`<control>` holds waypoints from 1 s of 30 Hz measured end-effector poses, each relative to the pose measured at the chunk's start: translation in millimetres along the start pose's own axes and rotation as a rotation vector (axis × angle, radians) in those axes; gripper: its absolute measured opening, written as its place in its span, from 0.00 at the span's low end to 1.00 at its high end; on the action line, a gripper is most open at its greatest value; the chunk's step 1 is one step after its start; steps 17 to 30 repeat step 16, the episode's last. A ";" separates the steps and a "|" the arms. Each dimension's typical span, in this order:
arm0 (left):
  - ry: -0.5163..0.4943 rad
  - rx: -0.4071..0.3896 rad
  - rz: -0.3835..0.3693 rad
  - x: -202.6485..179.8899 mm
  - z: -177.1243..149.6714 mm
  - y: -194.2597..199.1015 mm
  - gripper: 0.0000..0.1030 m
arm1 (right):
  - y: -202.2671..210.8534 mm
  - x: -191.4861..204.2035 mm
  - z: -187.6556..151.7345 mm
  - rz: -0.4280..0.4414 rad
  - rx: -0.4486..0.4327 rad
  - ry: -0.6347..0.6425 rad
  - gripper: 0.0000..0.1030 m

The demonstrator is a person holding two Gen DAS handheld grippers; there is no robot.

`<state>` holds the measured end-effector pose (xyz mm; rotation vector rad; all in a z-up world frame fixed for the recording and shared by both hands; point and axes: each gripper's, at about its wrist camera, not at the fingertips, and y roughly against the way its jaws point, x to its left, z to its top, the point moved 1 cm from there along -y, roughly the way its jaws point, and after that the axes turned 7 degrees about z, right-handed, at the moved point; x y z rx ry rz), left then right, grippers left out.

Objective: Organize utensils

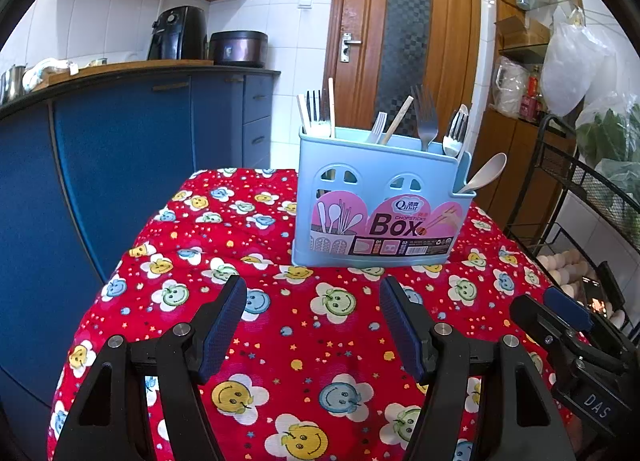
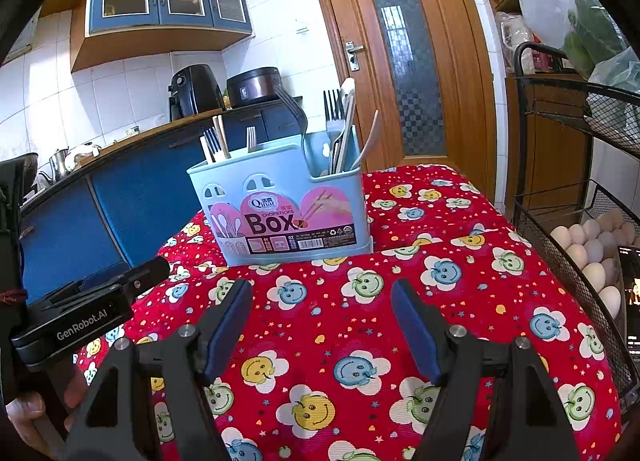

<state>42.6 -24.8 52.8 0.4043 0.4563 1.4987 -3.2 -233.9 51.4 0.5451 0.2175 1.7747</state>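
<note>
My left gripper [image 1: 313,293] hangs over the red smiley-face tablecloth [image 1: 304,345], jaws spread wide, nothing between the pads. My right gripper [image 2: 322,297] does the same beside it, jaws apart and empty. Straight ahead of my left fingers, a little off to their right, the light blue chopsticks box [image 1: 380,197] stands upright on the cloth, well clear of my tips. From my right fingers it sits ahead and slightly left. Forks [image 1: 426,121] and chopsticks [image 1: 396,121] poke up out of its compartments, and a pale spoon [image 1: 486,173] leans out of the small end pocket. Beyond my right fingers, off to the side, a wire rack [image 2: 560,237] holds eggs [image 2: 584,249].
</note>
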 end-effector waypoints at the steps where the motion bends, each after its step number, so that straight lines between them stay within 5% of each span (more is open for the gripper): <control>1: 0.001 0.000 0.000 0.0 0.1 0.0 0.68 | -0.1 -0.1 -0.1 0.000 0.000 0.000 0.72; 30: 0.001 0.027 -0.005 -1.0 -3.9 -7.1 0.68 | -6.5 -6.8 -3.0 -0.007 0.035 -0.022 0.72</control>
